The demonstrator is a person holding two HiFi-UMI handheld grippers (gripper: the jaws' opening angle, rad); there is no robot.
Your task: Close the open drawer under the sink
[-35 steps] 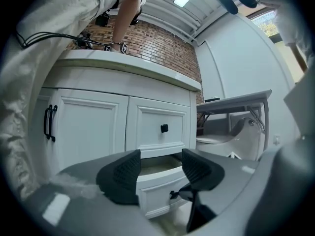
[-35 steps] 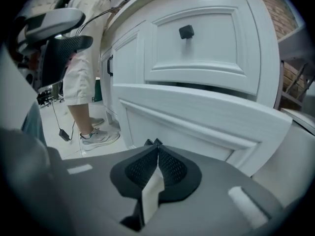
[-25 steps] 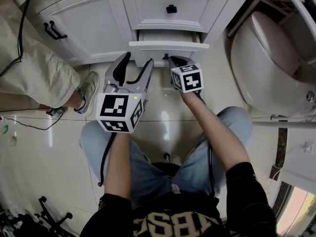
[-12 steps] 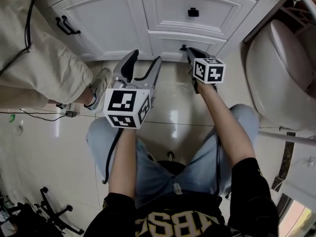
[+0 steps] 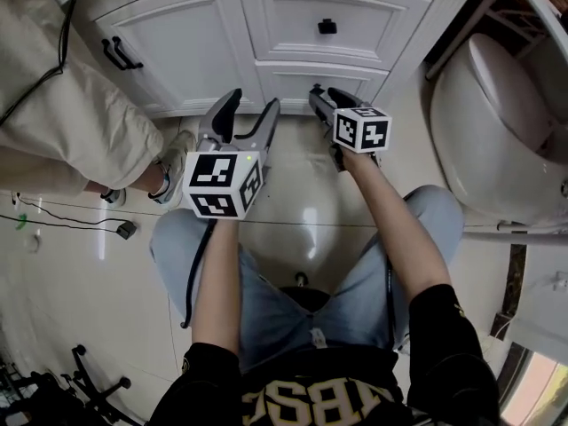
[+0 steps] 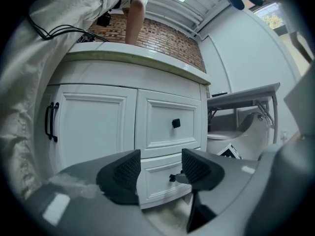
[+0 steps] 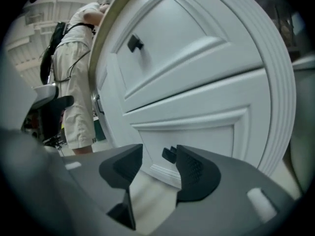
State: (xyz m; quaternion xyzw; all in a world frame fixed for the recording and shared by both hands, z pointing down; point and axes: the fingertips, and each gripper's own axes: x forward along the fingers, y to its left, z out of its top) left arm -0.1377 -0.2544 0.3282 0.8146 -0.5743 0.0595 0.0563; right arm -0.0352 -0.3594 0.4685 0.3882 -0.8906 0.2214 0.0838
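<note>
The lower drawer (image 5: 321, 76) under the sink sits flush in the white cabinet front. Its small black knob (image 7: 169, 154) shows between my right gripper's (image 5: 321, 98) fingertips, close to the right-hand pad, and the pads do not press on it. That gripper's jaws are opening. My left gripper (image 5: 253, 106) hovers beside it on the left, open, with nothing between its pads; past them I see the same drawer (image 6: 156, 177) and its knob (image 6: 172, 178).
Above is a second drawer with a black knob (image 5: 327, 27), and to its left a cabinet door with a black handle (image 5: 120, 53). A toilet (image 5: 497, 122) stands at the right. A standing person's trouser leg (image 5: 62, 122) and shoe (image 5: 177, 162) are at the left.
The lower drawer stood open a second ago and is now pushed flush. My right gripper, then shut at the knob, has parted its jaws and drawn back slightly.
</note>
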